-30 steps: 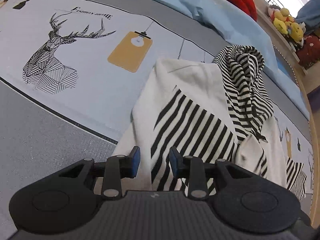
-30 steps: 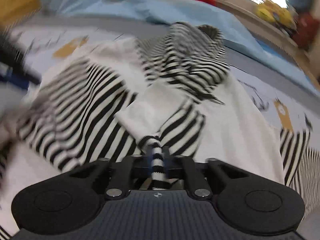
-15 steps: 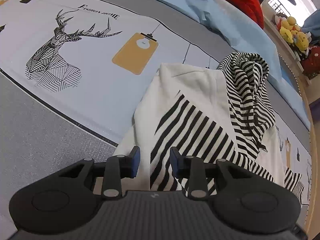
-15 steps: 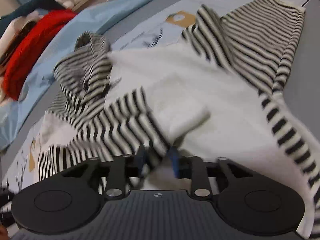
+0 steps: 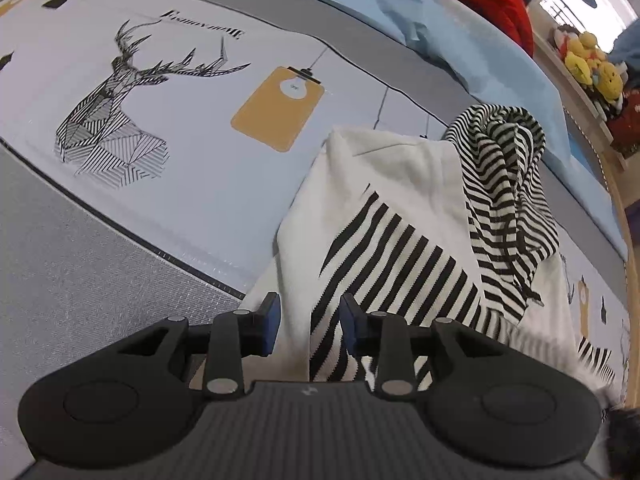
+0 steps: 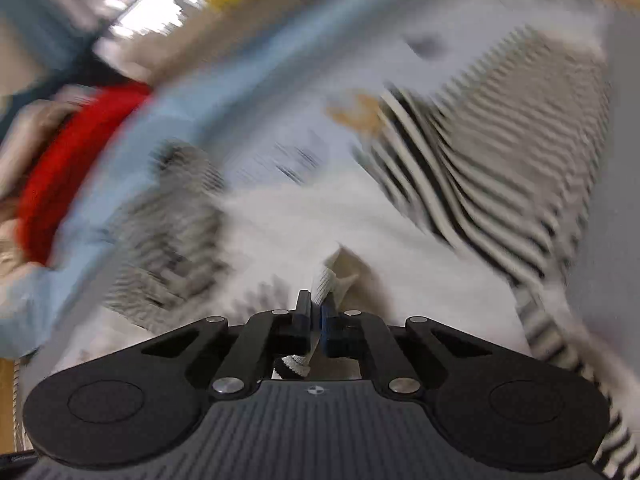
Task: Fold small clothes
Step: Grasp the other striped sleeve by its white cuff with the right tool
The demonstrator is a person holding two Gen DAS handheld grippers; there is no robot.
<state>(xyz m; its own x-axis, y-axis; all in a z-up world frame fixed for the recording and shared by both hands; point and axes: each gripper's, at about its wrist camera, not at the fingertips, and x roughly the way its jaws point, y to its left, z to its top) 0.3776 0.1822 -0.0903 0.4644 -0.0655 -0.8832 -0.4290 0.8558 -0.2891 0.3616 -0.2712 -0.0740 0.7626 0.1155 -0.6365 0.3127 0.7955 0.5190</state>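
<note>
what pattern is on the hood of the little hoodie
Black and white stripes on the hood; clearest in the left wrist view.

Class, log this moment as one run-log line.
left tool: open over hoodie | right tool: shut on hoodie fabric | right view: blurred | fold: unfinished

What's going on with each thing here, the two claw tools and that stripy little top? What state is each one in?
Left gripper: jaws apart, over the hoodie, gripping nothing.
Right gripper: shut on a white fold of the hoodie.
Striped hoodie: lying on the bed, one sleeve folded across its white body, hood crumpled.
Bedsheet: spread flat under the hoodie.
</note>
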